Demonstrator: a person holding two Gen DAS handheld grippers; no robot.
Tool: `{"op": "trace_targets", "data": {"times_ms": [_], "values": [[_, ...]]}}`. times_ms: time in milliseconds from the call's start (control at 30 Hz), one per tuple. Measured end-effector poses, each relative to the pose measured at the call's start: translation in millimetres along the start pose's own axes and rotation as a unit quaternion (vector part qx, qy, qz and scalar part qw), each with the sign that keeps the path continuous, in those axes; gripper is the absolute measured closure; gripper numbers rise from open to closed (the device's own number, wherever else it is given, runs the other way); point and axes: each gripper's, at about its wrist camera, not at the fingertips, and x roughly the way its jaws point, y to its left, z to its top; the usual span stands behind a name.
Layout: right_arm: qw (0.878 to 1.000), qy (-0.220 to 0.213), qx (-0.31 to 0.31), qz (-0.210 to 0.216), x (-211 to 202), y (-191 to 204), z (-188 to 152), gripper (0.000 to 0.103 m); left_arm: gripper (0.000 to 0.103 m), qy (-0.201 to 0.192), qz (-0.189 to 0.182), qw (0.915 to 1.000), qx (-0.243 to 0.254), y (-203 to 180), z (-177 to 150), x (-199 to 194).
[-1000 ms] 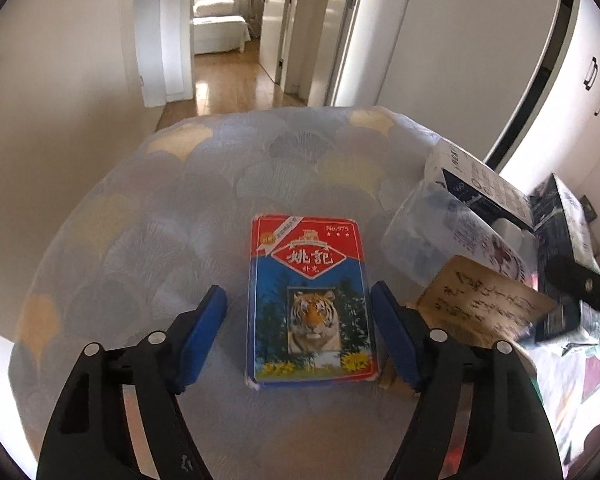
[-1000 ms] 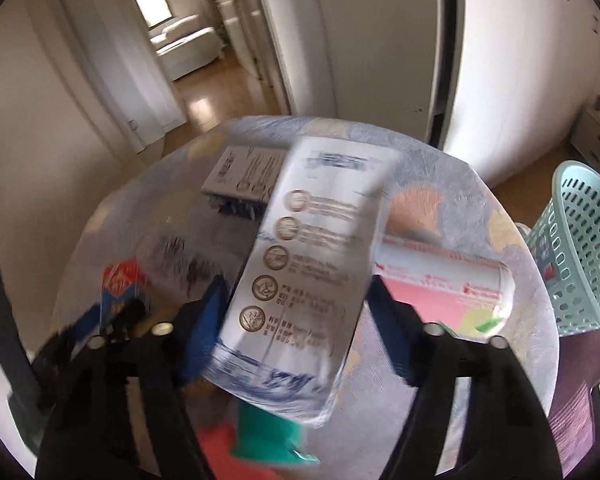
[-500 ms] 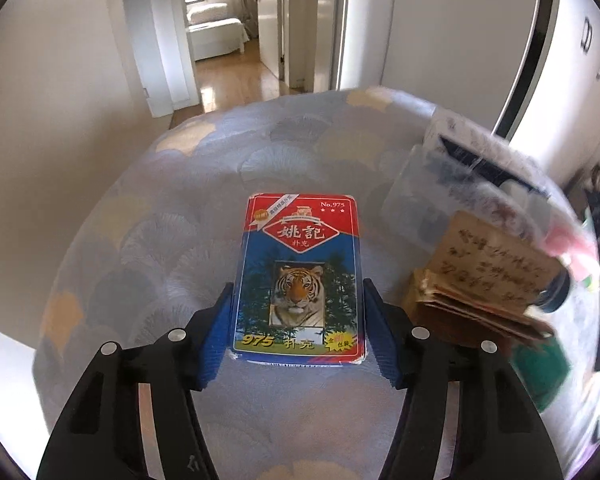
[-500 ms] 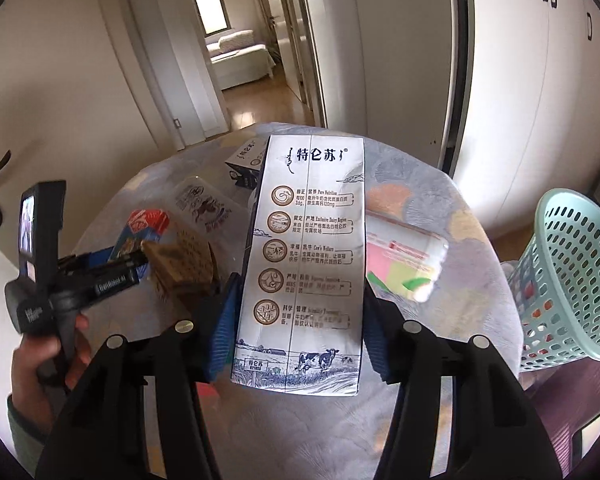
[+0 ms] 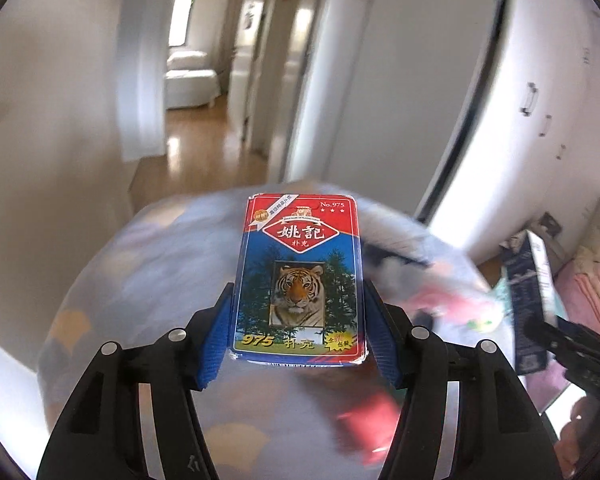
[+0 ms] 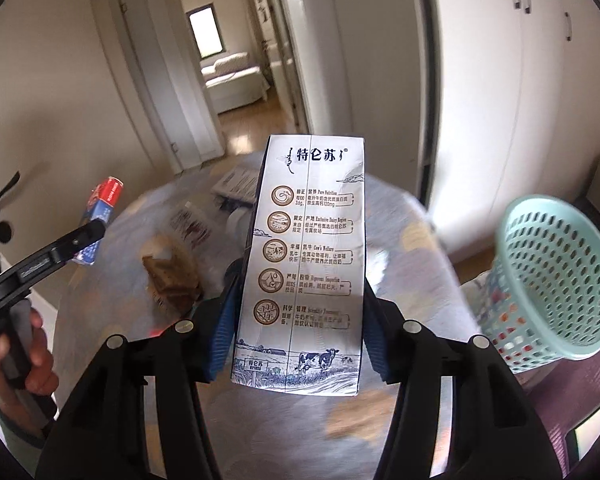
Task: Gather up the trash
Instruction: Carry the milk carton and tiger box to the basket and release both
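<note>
Holding one piece of trash in each tool, the person looks partway through the job. The left gripper (image 5: 298, 340) has its blue fingers (image 5: 216, 344) pinching the sides of a card box (image 5: 299, 276) with a tiger on its front, lifted clear above the bench (image 5: 132, 280). The right gripper (image 6: 298, 340) has its fingers (image 6: 224, 328) clamped on a milk carton (image 6: 306, 256), also held up off the bench. Both items are picked up but not yet dropped anywhere.

Seen from the right wrist, a pale green basket (image 6: 556, 280) stands to the right of the carton, beyond the bench edge; coloured bits show through its holes, so some trash may already be inside, though that is hard to confirm. Getting the carton and then the card box into it appears to be the step in hand.

More remains on the bench to the left of the carton: a brown paper packet (image 6: 172, 276), a clear plastic wrapper (image 6: 190, 226) and a printed box (image 6: 236, 184) behind it.
</note>
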Motion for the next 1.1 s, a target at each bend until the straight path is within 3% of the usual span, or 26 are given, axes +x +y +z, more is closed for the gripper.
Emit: {"op": "trace_targets", "data": {"times_ms": [200, 500, 567, 633, 867, 1100], "values": [[0.998, -0.036, 0.029, -0.035, -24, -41, 15, 0.051, 0.045, -0.015, -0.071, 0.9962, 0.048, -88, 12, 5], [0.988, -0.058, 0.099, -0.104, -42, -139, 30, 0.051, 0.045, 0.019, -0.144, 0.9857, 0.085, -208, 18, 51], [0.983, -0.059, 0.115, -0.127, -43, -163, 30, 0.051, 0.045, 0.033, -0.151, 0.9837, 0.092, -226, 24, 69], [0.979, -0.060, 0.130, -0.146, -44, -187, 30, 0.051, 0.045, 0.044, -0.129, 0.9843, 0.112, -248, 24, 85], [0.964, -0.031, 0.185, -0.191, -26, -252, 23, 0.051, 0.045, 0.073, -0.176, 0.9717, 0.140, -306, 21, 130], [0.950, 0.002, 0.235, -0.204, -3, -293, 12, 0.050, 0.044, 0.125, -0.215, 0.9567, 0.152, -357, -6, 185]]}}
